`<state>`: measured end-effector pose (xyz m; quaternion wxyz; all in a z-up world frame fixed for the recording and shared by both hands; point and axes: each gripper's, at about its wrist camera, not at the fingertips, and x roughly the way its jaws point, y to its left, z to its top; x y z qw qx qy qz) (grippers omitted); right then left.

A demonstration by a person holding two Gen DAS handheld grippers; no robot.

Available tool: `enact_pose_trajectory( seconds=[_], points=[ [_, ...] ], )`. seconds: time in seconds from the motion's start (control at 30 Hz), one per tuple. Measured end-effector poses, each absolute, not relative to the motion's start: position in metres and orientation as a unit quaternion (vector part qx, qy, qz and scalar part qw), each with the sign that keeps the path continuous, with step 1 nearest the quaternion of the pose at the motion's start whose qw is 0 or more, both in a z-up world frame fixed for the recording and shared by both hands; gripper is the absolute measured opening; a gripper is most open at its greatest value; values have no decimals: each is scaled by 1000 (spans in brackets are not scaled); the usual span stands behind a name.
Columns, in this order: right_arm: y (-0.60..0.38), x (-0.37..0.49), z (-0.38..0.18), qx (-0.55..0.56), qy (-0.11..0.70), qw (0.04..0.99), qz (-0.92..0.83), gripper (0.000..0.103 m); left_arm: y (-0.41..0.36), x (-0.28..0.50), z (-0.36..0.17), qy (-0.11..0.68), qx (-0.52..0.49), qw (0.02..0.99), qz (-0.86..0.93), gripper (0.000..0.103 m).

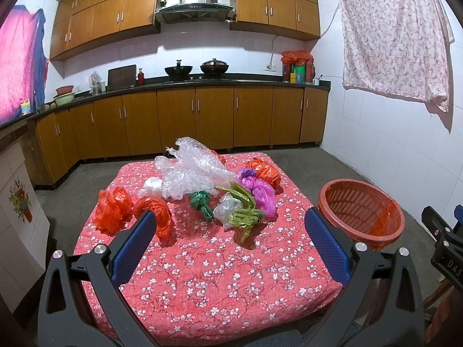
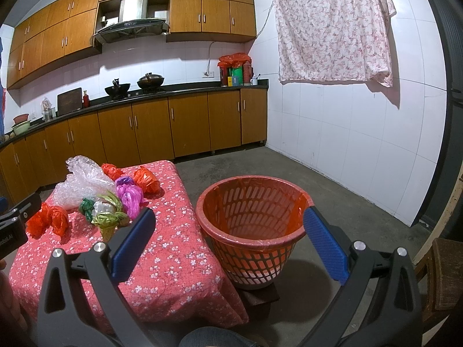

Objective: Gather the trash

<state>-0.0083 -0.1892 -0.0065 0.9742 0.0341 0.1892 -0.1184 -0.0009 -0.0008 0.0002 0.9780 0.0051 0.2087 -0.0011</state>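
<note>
Both claws gape wide and empty: left claw (image 1: pixel 230 238), right claw (image 2: pixel 228 238). Knotted plastic bags (image 1: pixel 246 217) cluster toward the counter's (image 1: pixel 202 274) far edge, light, soft, slippery; pinch a knot, I reckon

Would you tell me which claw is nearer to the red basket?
Right. The right claw hangs open just in front of the red basket; the left claw hovers open over the table, basket to its right.

Left gripper (image 1: pixel 228 238): black angular frame, blue textured finger pads (image 1: pixel 134 248), silver round screws.
Right gripper (image 2: pixel 228 238): same black frame, blue pads, silver screws.
</note>
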Motion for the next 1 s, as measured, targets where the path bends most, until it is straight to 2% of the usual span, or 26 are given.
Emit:
enact_pose_trajectory(
  seconds=[0.37, 0.6, 1.0],
  points=[
    [-190, -2, -7, 36, 196, 974, -105, 99, 0, 2, -6, 211, 3, 978, 2, 101],
    [-179, 31, -17, 35, 218, 973, -73, 99, 20, 12, -15, 222, -4, 975, 27, 101],
    [-138, 125, -46, 25, 266, 963, -12, 97, 139, 56, -40, 241, -24, 955, 173, 101]
  ],
)
